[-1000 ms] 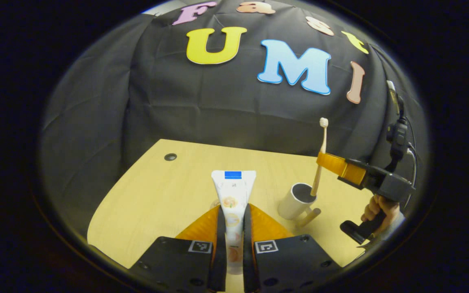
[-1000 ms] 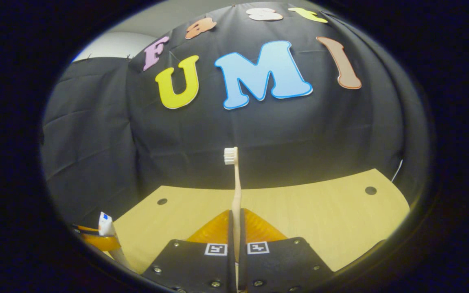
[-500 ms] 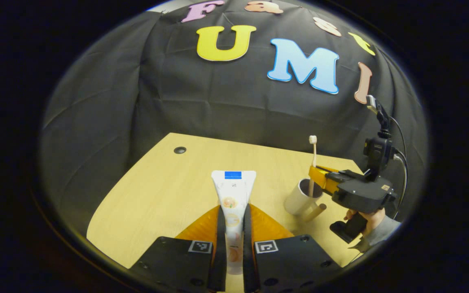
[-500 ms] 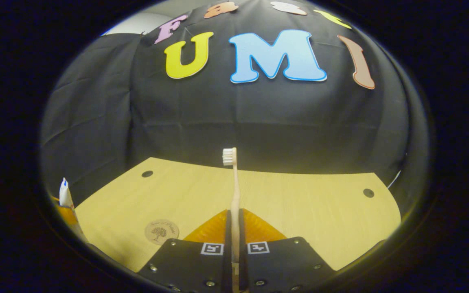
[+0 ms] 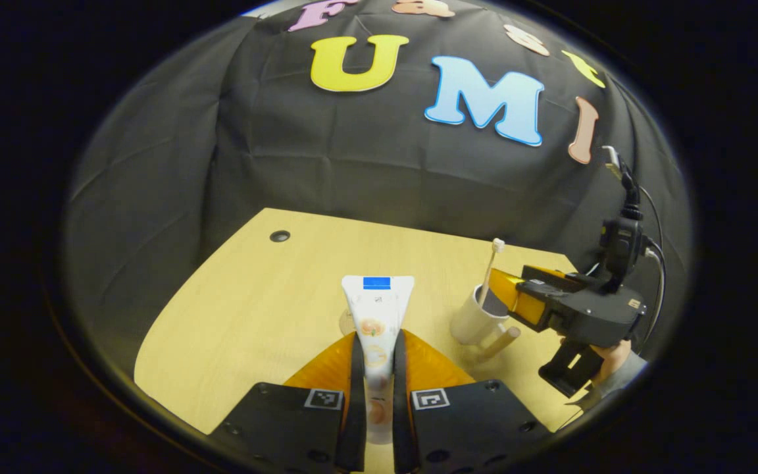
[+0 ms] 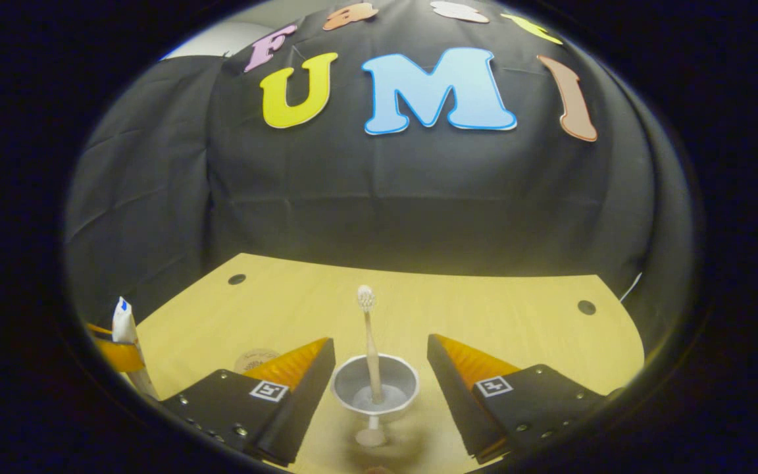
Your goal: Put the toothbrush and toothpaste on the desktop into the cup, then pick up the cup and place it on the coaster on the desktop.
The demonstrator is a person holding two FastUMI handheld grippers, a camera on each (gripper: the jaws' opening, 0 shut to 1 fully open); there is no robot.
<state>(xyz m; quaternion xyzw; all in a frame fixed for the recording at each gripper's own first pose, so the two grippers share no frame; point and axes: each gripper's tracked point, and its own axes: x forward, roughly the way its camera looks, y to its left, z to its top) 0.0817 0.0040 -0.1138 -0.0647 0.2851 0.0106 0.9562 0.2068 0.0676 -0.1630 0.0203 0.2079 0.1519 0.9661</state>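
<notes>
Toothpaste tube, white with a blue patch at its flat crimped end, stands upright between the left gripper fingers, which are closed on both its sides above the desktop. In my judgement the tube is light and soft-walled; hard squeezing would dent it or force paste toward the cap, so the present hold on the lower body is the sensible place.

In the right gripper view, the right gripper has its fingers spread wide on either side of the cup, touching neither cup nor brush. The cup is pale with a stub handle pointing toward the camera. It looks rigid and probably breakable; the handle or wall is the place to grip.

Toothbrush stands inside the cup, bristles up, leaning slightly. It is thin, light, stiff and easily tipped when the tube goes in.

Coaster, round and tan, lies beyond the left finger, partly hidden.
</notes>
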